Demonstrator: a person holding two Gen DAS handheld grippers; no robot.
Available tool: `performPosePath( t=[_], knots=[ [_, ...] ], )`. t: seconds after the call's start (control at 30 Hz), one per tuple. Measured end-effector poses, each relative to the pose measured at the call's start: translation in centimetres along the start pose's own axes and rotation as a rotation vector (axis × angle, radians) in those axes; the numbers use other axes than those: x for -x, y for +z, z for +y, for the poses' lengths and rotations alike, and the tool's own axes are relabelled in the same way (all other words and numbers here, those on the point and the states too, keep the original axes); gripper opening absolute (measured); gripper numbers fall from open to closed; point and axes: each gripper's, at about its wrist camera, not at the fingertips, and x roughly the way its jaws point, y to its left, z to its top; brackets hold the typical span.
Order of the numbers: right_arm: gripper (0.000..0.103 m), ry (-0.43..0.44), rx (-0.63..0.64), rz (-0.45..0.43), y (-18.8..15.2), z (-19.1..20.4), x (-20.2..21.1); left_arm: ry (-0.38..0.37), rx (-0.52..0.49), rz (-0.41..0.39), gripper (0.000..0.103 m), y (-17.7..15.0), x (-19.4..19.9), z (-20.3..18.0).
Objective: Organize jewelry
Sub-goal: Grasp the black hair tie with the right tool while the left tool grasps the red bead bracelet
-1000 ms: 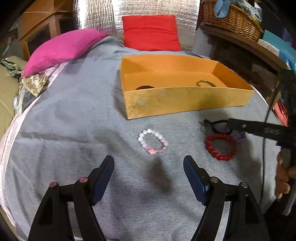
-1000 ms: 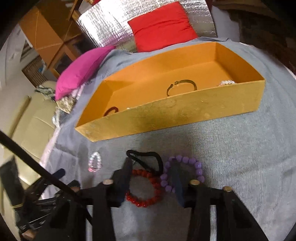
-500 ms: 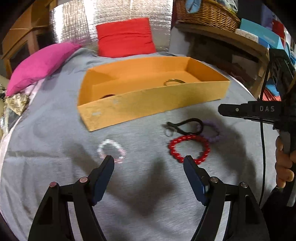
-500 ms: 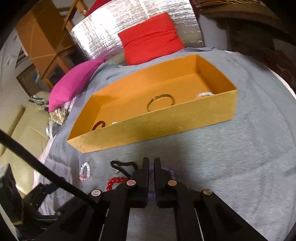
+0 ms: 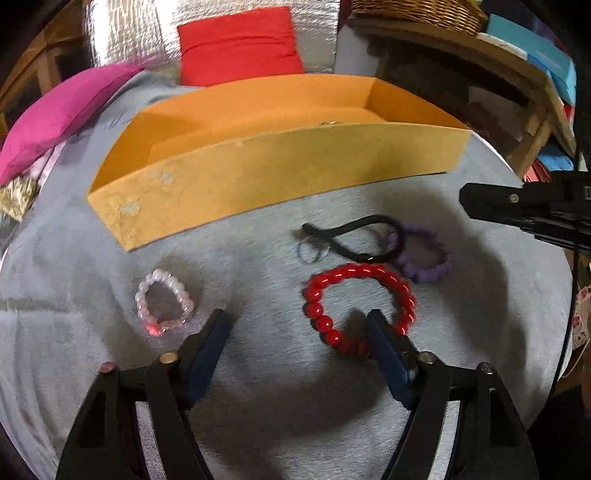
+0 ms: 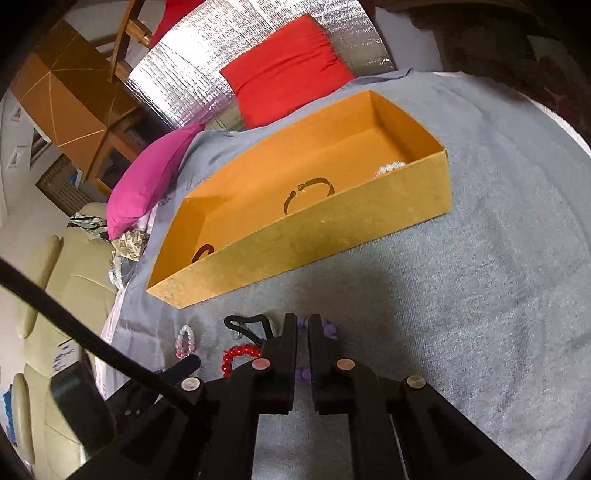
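My left gripper [image 5: 297,325] is open, low over the grey cloth; its right finger [image 5: 384,343] touches the near edge of the red bead bracelet [image 5: 356,302]. A pink-white bead bracelet [image 5: 164,299] lies to its left, a black cord with a ring [image 5: 351,240] and a purple bead bracelet [image 5: 424,258] lie behind. My right gripper [image 6: 302,325] is shut and raised above the purple bracelet [image 6: 330,328], which lies on the cloth; nothing shows between its fingers. The orange box [image 5: 280,166] holds a bangle [image 6: 308,192] and a pearl piece [image 6: 391,168].
A pink cushion [image 5: 62,114] and a red cushion [image 5: 236,44] lie behind the box. A wooden shelf with a wicker basket [image 5: 417,11] stands at the back right. A beige sofa [image 6: 55,288] is off the left edge of the cloth.
My left gripper has moved right and down, from the pink-white bracelet to the red one. My right gripper has shut and risen away from the purple bracelet.
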Motion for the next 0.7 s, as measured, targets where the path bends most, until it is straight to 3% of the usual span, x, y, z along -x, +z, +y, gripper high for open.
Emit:
performPosePath(
  t=[0.1,0.13,0.2,0.27,0.3,0.5,0.63,0.67,0.7],
  knots=[
    [0.008,0.013,0.008,0.009,-0.1,0.6,-0.4,0.002,-0.023,-0.015,0.025,-0.2,0.6,0.4],
    [0.012,0.021,0.019,0.017,-0.2,1.0,-0.6,-0.004,-0.028,-0.015,0.022,-0.2,0.8,0.5],
    [0.029,0.025,0.048,0.032,-0.4,2.1,-1.2,-0.011,-0.027,-0.012,0.017,-0.6,1.1,1.0],
    [0.052,0.024,0.070,0.028,-0.7,2.7,-1.5,-0.017,-0.025,-0.008,0.016,-0.8,1.3,1.4],
    [0.053,0.023,0.087,0.010,-0.8,3.2,-1.5,-0.019,-0.022,-0.010,0.014,-0.9,1.4,1.6],
    [0.049,-0.043,0.176,-0.002,-1.2,5.0,-2.8,-0.039,-0.010,-0.015,0.013,-1.5,2.2,2.4],
    [0.021,-0.134,0.236,0.033,-1.6,5.6,-4.9,-0.054,0.006,-0.021,0.014,-1.6,2.8,2.6],
    [0.013,-0.150,0.241,0.037,-1.6,5.5,-5.1,-0.057,0.008,-0.023,0.020,-1.6,2.9,2.7],
    [0.009,-0.173,0.247,0.037,-1.7,5.5,-5.3,-0.064,0.013,-0.026,0.036,-1.5,3.1,2.8]
  ],
)
